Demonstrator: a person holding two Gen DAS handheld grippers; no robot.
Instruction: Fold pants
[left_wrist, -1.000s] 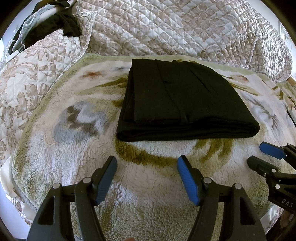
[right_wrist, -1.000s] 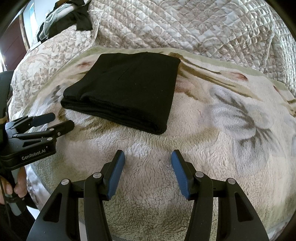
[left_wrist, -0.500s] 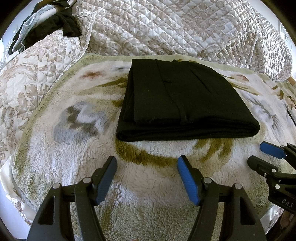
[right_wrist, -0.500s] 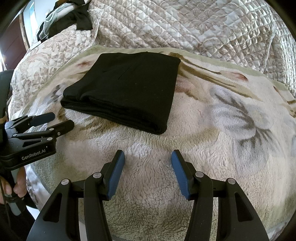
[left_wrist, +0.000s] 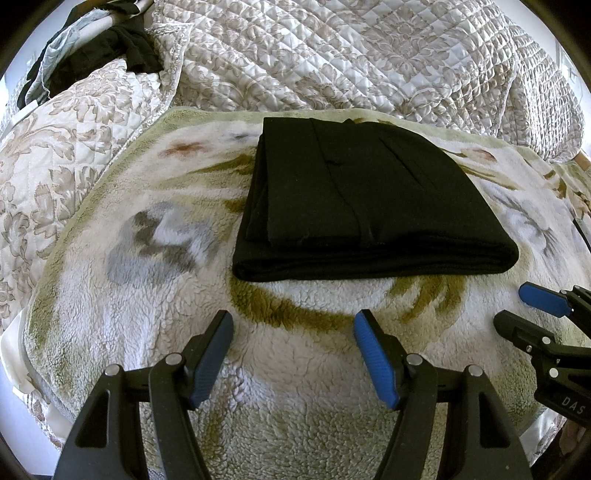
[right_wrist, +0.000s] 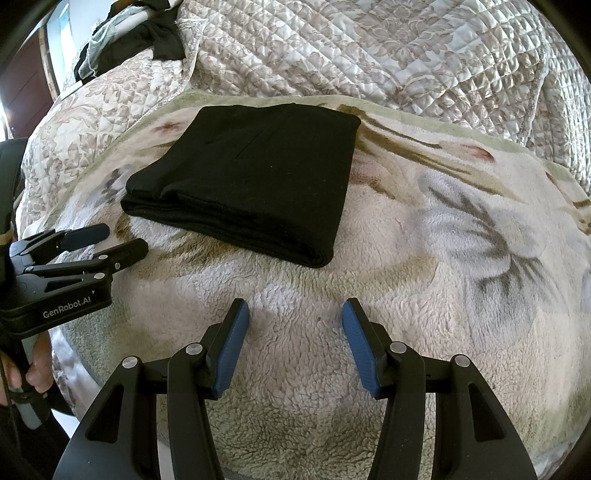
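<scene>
The black pants (left_wrist: 365, 199) lie folded into a flat rectangle on the fleece blanket (left_wrist: 147, 302); they also show in the right wrist view (right_wrist: 255, 184). My left gripper (left_wrist: 293, 325) is open and empty, hovering over the blanket a little short of the pants' near folded edge. My right gripper (right_wrist: 295, 312) is open and empty, near the pants' right corner. Each gripper shows in the other's view: the right one at the right edge (left_wrist: 517, 306), the left one at the left edge (right_wrist: 122, 240).
A quilted floral bedspread (left_wrist: 332, 55) covers the bed behind the blanket. A pile of dark and pale clothes (left_wrist: 92, 55) lies at the far left on a pillow. The bed edge runs along the bottom left.
</scene>
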